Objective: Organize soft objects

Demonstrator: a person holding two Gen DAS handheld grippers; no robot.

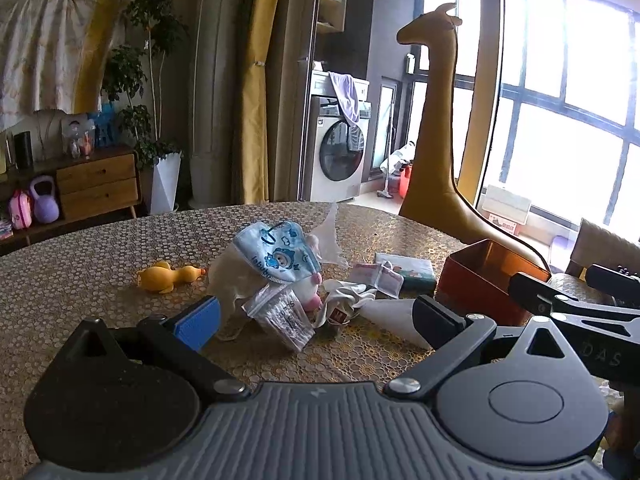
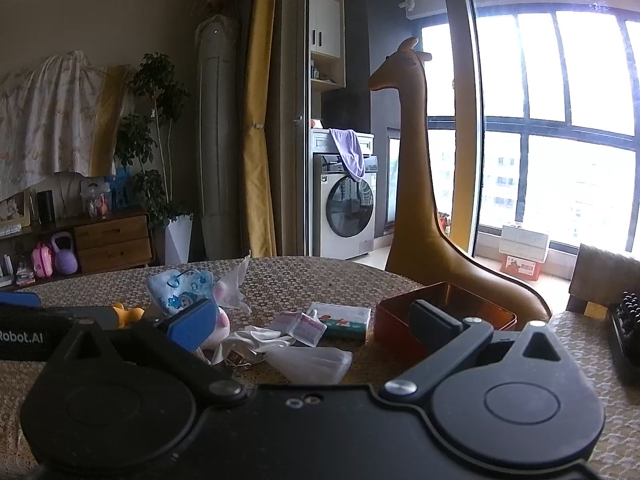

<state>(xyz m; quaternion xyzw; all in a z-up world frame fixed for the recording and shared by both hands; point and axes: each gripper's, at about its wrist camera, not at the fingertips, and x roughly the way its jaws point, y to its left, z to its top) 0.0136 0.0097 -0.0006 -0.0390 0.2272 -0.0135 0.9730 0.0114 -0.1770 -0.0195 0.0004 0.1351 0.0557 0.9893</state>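
Note:
A heap of soft things lies mid-table: a blue cartoon face mask (image 1: 276,254) draped over a white and pink plush toy (image 1: 308,300), a clear zip bag (image 1: 282,316), a white glove (image 1: 344,294), a white folded cloth (image 1: 394,314) and a yellow rubber duck (image 1: 166,276). An orange-red open box (image 1: 484,280) stands to the right. My left gripper (image 1: 318,318) is open just short of the zip bag, holding nothing. My right gripper (image 2: 312,326) is open too, above the glove (image 2: 252,340) and the cloth (image 2: 308,364), left of the box (image 2: 444,316).
A tissue pack (image 1: 410,270) and a small pink sachet (image 1: 380,274) lie behind the pile. A tall tan giraffe figure (image 1: 432,128) stands past the table's far edge. The patterned tablecloth (image 1: 80,280) is bare at the left. A dark brush (image 2: 628,332) sits at far right.

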